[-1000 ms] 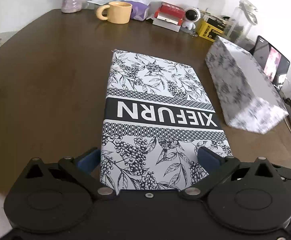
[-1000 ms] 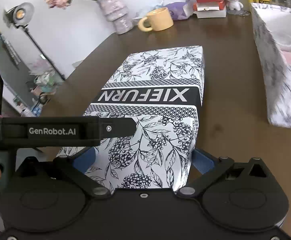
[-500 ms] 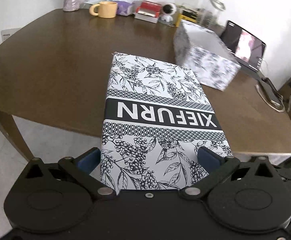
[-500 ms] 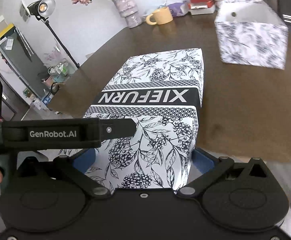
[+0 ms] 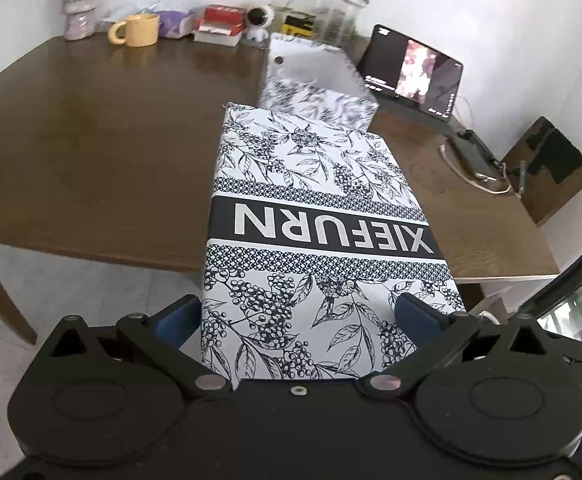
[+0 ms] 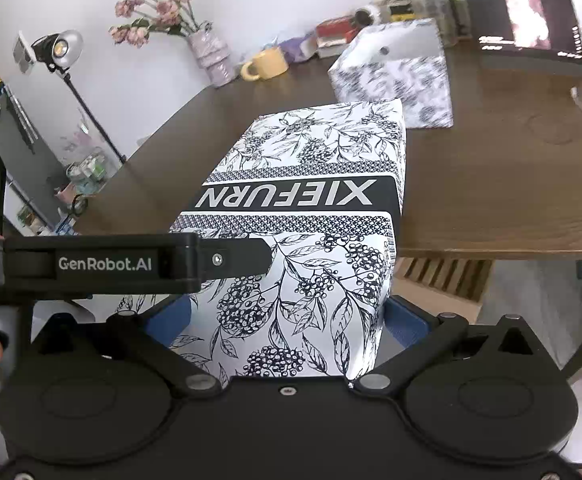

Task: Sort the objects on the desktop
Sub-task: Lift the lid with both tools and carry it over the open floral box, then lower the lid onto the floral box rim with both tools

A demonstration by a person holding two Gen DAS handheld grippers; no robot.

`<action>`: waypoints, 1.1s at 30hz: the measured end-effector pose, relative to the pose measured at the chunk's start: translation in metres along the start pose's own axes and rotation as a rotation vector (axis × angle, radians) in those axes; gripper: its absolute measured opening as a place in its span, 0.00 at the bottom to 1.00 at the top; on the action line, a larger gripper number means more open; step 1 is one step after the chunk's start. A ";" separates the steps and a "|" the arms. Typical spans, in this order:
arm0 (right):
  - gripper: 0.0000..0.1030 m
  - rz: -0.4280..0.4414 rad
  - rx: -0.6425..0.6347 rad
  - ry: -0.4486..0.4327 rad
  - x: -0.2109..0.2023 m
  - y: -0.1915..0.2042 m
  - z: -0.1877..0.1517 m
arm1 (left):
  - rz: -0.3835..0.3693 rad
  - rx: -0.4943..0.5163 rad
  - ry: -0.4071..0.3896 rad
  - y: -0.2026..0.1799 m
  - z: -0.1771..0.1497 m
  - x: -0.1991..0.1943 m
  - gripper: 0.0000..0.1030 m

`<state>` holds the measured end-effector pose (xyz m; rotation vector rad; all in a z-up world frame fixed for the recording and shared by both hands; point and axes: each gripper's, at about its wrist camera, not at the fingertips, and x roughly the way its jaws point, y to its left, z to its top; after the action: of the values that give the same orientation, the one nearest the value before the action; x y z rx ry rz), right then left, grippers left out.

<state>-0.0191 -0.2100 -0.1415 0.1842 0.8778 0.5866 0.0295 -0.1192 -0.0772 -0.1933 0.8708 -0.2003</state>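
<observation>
A flat box lid (image 5: 315, 224) with a black-and-white berry print and the word XIEFURN is held in the air in front of the brown table (image 5: 91, 140). My left gripper (image 5: 303, 316) is shut on its near end. My right gripper (image 6: 287, 316) is shut on the same lid (image 6: 311, 216) beside it. The left gripper's body (image 6: 131, 264) crosses the right wrist view. The matching open box (image 5: 315, 80) stands on the table beyond the lid and also shows in the right wrist view (image 6: 395, 68).
Along the back wall stand a yellow mug (image 5: 139, 30), a vase (image 5: 79, 8), red boxes (image 5: 219, 26), a small white camera (image 5: 259, 20) and glass jars (image 5: 343, 8). A tablet (image 5: 415, 68) leans at the right. A lamp stand (image 6: 59, 52) stands left of the table.
Both grippers have lifted the lid and drawn it back off the table, past its near edge. The open box now lies straight beyond the lid instead of to its right.
</observation>
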 end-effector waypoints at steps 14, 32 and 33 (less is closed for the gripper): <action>1.00 -0.031 -0.067 -0.090 0.016 -0.019 0.054 | -0.027 0.034 -0.122 -0.016 0.064 0.026 1.00; 1.00 -0.030 -0.126 -0.128 0.175 0.025 0.195 | -0.022 0.041 -0.160 -0.001 0.215 0.127 1.00; 1.00 -0.029 -0.124 -0.124 0.183 0.024 0.201 | -0.021 0.038 -0.155 0.000 0.222 0.133 1.00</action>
<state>0.2162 -0.0721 -0.1268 0.0942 0.7202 0.5943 0.2846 -0.1336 -0.0359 -0.1795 0.7106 -0.2184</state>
